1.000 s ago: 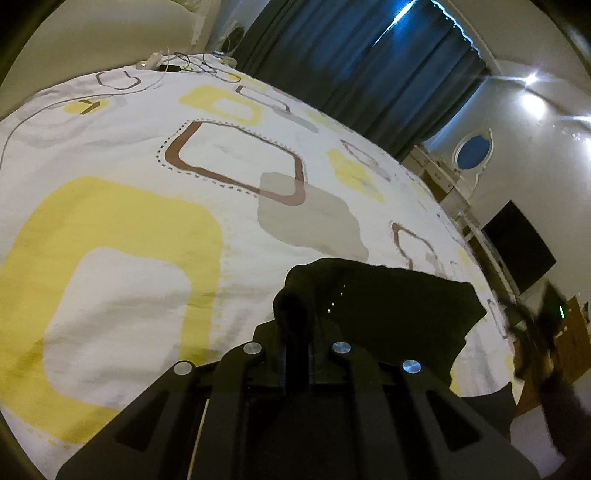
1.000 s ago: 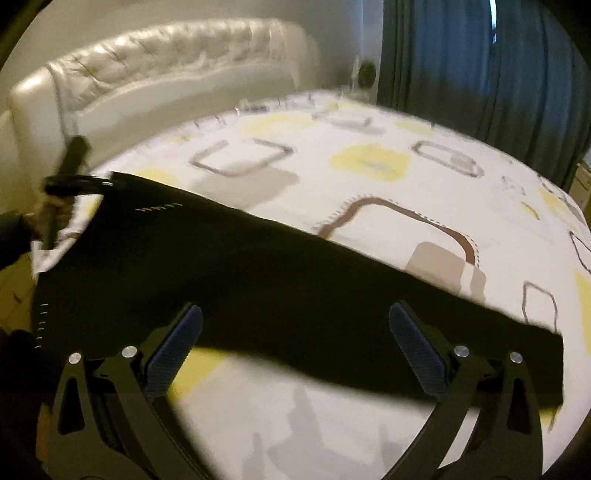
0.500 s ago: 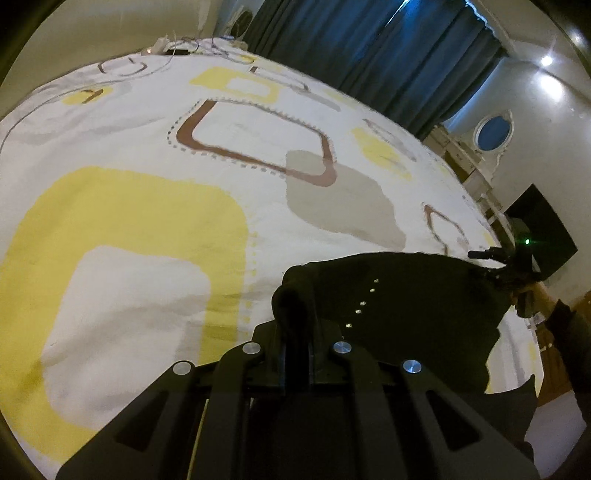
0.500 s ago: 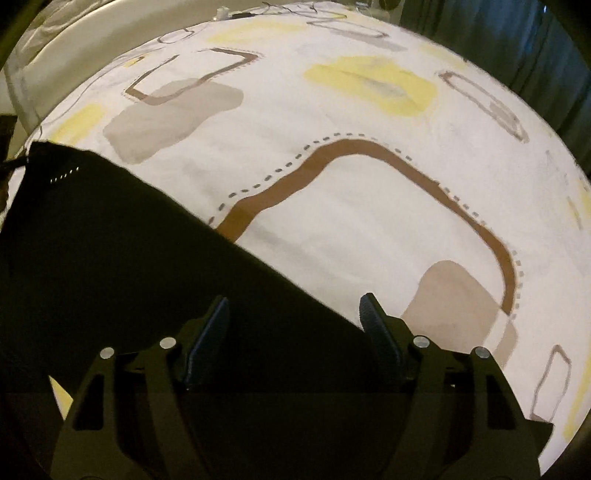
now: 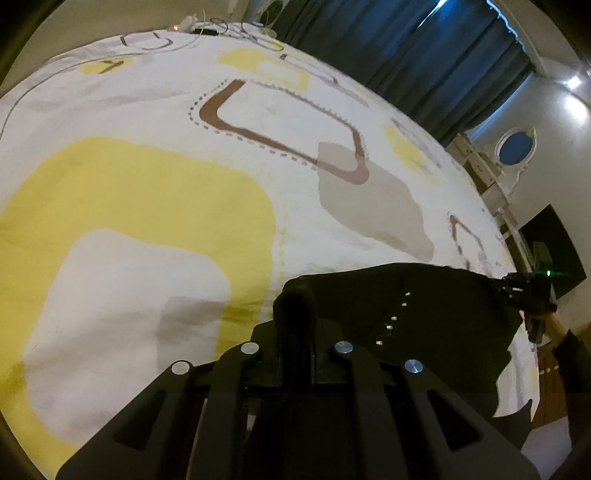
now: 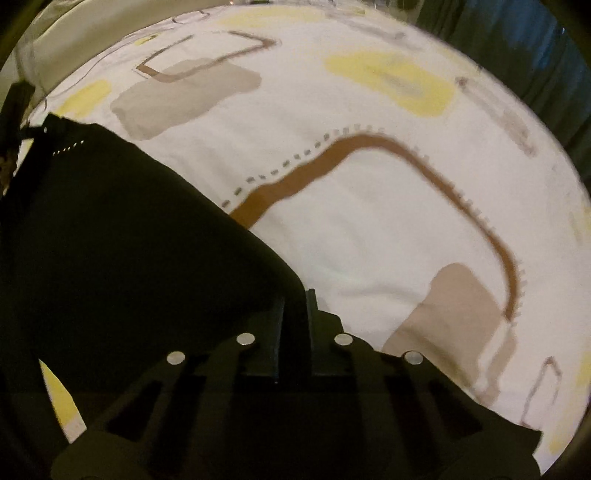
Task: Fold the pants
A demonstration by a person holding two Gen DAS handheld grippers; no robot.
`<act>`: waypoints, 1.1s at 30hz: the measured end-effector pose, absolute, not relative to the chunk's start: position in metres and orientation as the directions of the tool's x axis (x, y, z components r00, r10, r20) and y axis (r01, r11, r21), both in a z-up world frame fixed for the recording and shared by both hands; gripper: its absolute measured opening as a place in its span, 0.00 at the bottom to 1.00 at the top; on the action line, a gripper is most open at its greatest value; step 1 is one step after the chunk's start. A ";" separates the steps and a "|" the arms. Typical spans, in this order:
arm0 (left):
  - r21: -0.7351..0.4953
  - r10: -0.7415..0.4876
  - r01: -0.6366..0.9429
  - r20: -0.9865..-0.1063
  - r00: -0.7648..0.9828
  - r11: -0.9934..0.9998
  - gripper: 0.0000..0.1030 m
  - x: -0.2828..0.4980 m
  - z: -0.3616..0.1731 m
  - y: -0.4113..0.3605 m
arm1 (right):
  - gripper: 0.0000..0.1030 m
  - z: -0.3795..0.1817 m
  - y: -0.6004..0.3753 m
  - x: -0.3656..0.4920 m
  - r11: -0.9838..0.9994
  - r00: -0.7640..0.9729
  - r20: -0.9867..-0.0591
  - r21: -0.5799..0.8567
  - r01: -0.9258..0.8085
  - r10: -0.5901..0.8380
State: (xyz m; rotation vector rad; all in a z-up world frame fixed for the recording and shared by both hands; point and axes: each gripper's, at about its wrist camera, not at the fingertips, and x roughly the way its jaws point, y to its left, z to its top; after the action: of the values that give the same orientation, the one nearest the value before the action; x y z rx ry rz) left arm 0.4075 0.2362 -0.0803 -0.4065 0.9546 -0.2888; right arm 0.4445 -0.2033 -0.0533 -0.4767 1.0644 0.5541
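Pants (image 5: 424, 314) pinched at both corners (edges taut) over bedspread (image 5: 147, 221).

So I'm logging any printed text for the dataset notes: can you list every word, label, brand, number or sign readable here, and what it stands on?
None can be read.
Black pants: only a row of pale stitches, no label visible.
Bedsheet: yellow, brown and grey shapes, no lettering.
Left tongs and right tongs: plain black, no markings.
Dark screen by the wall: blank.
Small items at the bed's far edge: too small and blurred to tell.
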 end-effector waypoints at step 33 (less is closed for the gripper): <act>-0.635 -0.698 0.341 -0.475 0.535 0.693 0.10 0.123 -0.040 0.246 | 0.09 -0.019 -0.240 0.008 0.870 0.697 -0.705 -0.256 -0.422 0.131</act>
State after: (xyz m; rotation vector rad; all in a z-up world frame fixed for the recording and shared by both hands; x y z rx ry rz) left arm 0.1232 0.2460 -0.0398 -0.5095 0.7826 -0.6517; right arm 0.0081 -0.2404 -0.0192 -0.4212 0.7398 0.3187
